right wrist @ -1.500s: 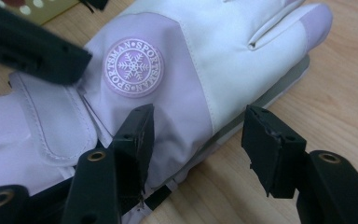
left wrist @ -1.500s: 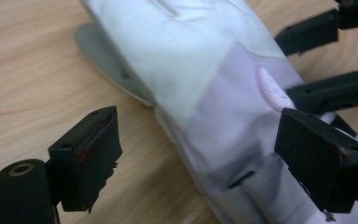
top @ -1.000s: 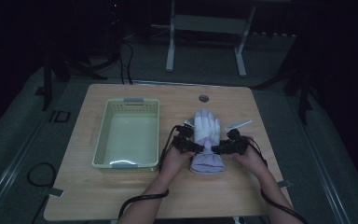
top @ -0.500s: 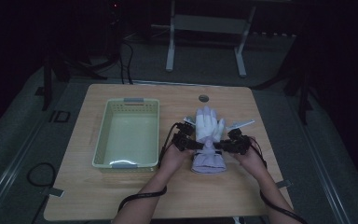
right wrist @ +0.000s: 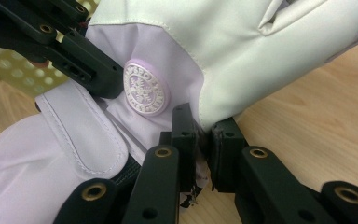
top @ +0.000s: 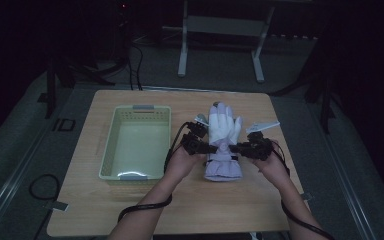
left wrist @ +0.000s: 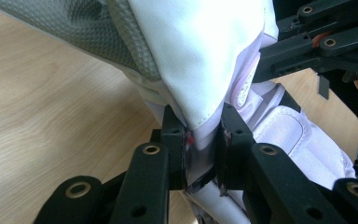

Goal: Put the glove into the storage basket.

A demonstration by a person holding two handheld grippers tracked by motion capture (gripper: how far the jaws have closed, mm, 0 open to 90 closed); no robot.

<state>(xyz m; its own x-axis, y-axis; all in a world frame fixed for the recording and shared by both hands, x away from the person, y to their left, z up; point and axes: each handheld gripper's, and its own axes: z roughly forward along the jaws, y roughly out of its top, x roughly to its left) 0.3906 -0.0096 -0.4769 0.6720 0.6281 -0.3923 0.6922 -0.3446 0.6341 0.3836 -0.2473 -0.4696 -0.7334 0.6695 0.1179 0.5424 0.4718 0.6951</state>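
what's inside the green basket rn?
Nothing visible in the basket: its pale floor shows bare in the high view. The strip just behind its near wall is hidden. The glove lies outside it, to its right, pinched by left gripper and right gripper.

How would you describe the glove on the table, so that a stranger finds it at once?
Find the wooden table and its pale green basket. Just right of the basket is a pale lilac and white glove, fingers pointing away from the person. It is the one soft thing, pinched at its wrist by the left gripper and right gripper.
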